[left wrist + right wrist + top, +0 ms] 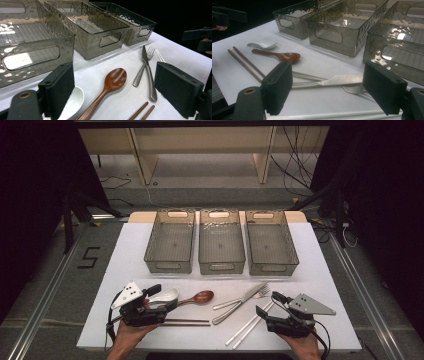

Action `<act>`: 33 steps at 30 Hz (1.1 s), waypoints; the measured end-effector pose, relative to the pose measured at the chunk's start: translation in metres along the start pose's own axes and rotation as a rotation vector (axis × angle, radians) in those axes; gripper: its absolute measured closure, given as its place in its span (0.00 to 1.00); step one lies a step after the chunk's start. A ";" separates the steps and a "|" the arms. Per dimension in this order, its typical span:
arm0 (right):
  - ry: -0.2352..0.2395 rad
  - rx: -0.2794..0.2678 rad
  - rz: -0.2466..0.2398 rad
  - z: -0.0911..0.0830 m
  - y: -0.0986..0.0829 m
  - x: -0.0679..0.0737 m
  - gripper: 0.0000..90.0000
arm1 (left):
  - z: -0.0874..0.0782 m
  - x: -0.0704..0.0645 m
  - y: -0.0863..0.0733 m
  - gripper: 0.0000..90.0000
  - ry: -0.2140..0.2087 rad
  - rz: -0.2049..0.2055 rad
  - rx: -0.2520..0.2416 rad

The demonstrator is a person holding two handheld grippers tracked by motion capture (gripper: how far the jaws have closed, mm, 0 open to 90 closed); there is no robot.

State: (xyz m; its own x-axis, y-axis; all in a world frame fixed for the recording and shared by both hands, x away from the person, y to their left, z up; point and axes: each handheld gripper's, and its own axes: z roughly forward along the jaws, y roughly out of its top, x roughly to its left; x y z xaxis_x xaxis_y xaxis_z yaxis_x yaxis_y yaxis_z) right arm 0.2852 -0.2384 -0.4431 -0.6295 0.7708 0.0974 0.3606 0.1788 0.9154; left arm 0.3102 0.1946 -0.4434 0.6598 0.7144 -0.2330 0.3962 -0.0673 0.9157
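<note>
the left gripper (113, 92) stands released, a white spoon (72, 103) just by its left jaw and a wooden spoon (110, 86) between the jaws. the right gripper (328, 93) is released too, with a knife (332, 81) and fork (355, 89) between its jaws. beyond both lie three bins (221, 247).
</note>
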 end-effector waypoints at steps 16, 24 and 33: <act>0.012 0.026 -0.004 0.002 0.000 0.000 0.28 | 0.006 -0.012 0.025 0.19 -0.020 0.194 0.289; 0.019 0.038 -0.007 0.003 0.000 0.000 0.28 | 0.011 -0.012 0.035 0.20 -0.030 0.247 0.364; 0.021 0.047 -0.008 0.003 0.000 0.000 0.28 | 0.015 -0.012 0.036 0.21 -0.028 0.300 0.462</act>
State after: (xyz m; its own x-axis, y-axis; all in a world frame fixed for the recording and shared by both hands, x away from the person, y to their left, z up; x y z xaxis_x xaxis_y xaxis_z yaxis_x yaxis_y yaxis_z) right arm 0.2872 -0.2360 -0.4445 -0.6465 0.7564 0.0991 0.3871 0.2133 0.8971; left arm 0.3263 0.1732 -0.4125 0.8010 0.5987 0.0018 0.4229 -0.5680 0.7061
